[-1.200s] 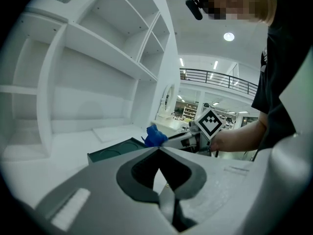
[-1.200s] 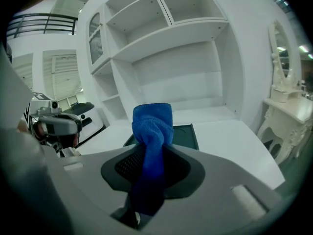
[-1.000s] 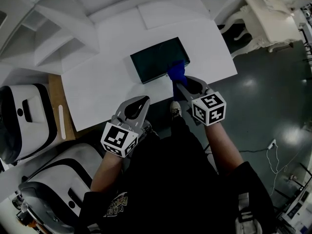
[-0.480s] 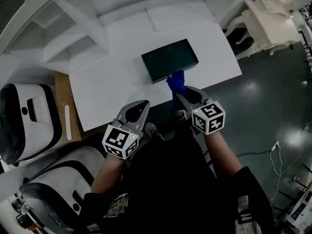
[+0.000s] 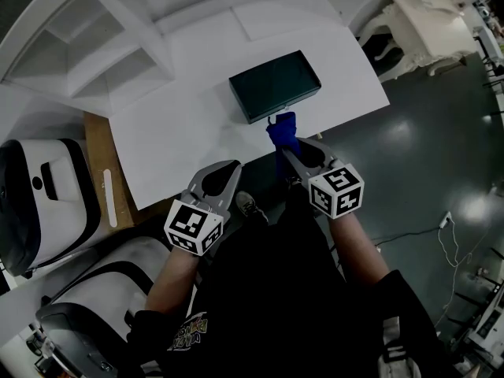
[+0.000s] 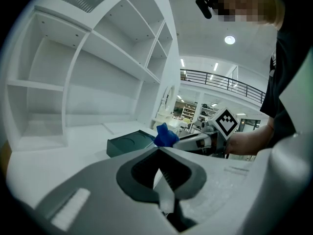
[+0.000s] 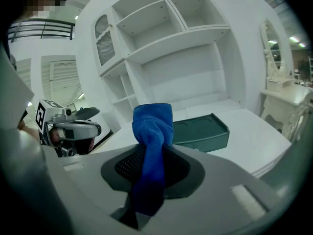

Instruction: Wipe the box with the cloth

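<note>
A dark green flat box (image 5: 275,84) lies on the white table (image 5: 181,132), also seen as the box (image 7: 203,130) and the box (image 6: 128,143) in the gripper views. My right gripper (image 5: 285,142) is shut on a bunched blue cloth (image 5: 283,129), which pokes out past its tips just short of the box's near edge; the cloth (image 7: 152,131) stands up between the jaws. My left gripper (image 5: 226,172) hovers at the table's front edge, left of the right one, shut with nothing held.
White shelving (image 5: 87,46) rises at the table's back left. A white armchair (image 5: 43,195) and a wooden side surface (image 5: 98,168) sit left of the table. An ornate white dressing table (image 5: 429,22) stands at the right on the dark floor (image 5: 425,148).
The right gripper with the blue cloth has drawn back from the box top toward the table's front edge. The left gripper has hardly moved.
</note>
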Demonstrator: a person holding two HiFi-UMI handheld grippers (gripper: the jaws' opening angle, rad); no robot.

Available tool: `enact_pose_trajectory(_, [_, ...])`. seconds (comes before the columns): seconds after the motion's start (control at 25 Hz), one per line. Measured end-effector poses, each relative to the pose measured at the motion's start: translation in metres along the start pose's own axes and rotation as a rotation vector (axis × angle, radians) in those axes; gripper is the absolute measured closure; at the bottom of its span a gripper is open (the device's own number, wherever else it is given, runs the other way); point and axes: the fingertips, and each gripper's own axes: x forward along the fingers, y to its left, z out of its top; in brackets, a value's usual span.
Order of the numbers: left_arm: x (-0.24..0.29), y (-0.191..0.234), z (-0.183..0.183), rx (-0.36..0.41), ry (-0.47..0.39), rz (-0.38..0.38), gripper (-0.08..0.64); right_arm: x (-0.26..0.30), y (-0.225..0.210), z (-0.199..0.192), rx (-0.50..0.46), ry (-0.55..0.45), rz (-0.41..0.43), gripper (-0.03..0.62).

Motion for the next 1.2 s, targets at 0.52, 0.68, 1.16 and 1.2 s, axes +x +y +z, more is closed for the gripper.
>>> enact_pose_trajectory(0.52, [0.017, -0.038, 0.014, -0.002, -0.027, 0.031, 0.559, -0.039, -0.006, 0.003, -0.041, -0.009, 0.054, 0.469])
enact_pose_trajectory(0.68, [0.029, -0.051, 0.015, -0.024, -0.031, 0.067, 0.558, -0.048, -0.016, 0.001, -0.052, 0.0, 0.093, 0.469])
enact_pose_trajectory(1.16, [0.064, -0.095, 0.01, -0.036, -0.017, 0.111, 0.559, -0.072, -0.038, -0.013, -0.074, 0.03, 0.189, 0.469])
enact_pose_trajectory(1.2, [0.065, -0.096, 0.01, -0.037, -0.018, 0.115, 0.559, -0.073, -0.039, -0.013, -0.078, 0.033, 0.194, 0.469])
